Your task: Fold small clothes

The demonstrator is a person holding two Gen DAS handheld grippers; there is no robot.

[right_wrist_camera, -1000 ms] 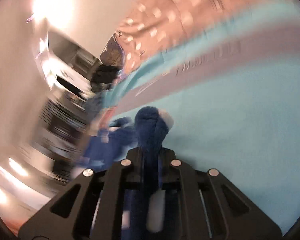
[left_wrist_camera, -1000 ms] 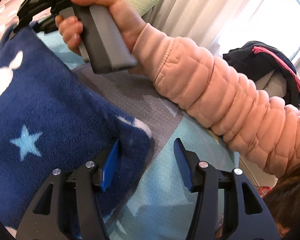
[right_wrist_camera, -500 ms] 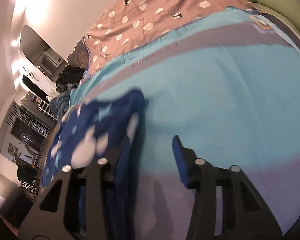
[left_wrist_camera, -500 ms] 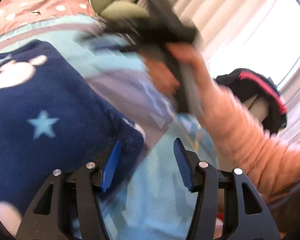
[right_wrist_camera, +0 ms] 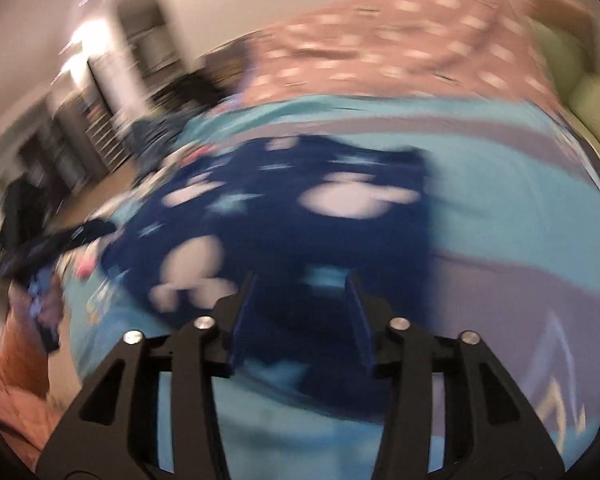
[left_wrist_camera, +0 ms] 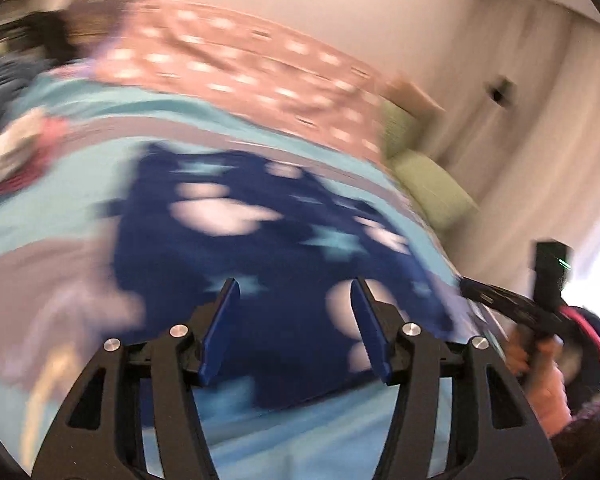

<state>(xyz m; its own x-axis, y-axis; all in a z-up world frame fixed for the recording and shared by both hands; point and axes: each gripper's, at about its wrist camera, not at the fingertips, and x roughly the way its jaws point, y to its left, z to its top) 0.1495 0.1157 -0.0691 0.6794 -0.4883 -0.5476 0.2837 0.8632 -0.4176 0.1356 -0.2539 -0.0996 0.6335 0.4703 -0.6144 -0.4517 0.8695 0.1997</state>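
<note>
Navy fleece garment w/ white blobs & pale stars [left_wrist_camera: 268, 240] lay flat-ish mid turquoise bedsheet [left_wrist_camera: 52, 216], looked folded once. My left gripper [left_wrist_camera: 294, 328] & right gripper [right_wrist_camera: 300, 316] hung above its near edge, both wide apart, empty. More folds left, I'd judge.

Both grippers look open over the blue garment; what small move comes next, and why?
Probably lower the left gripper to the near edge of the garment and pinch it. Both it and the right gripper are open and empty, and the garment lies flat on the bedsheet.
</note>
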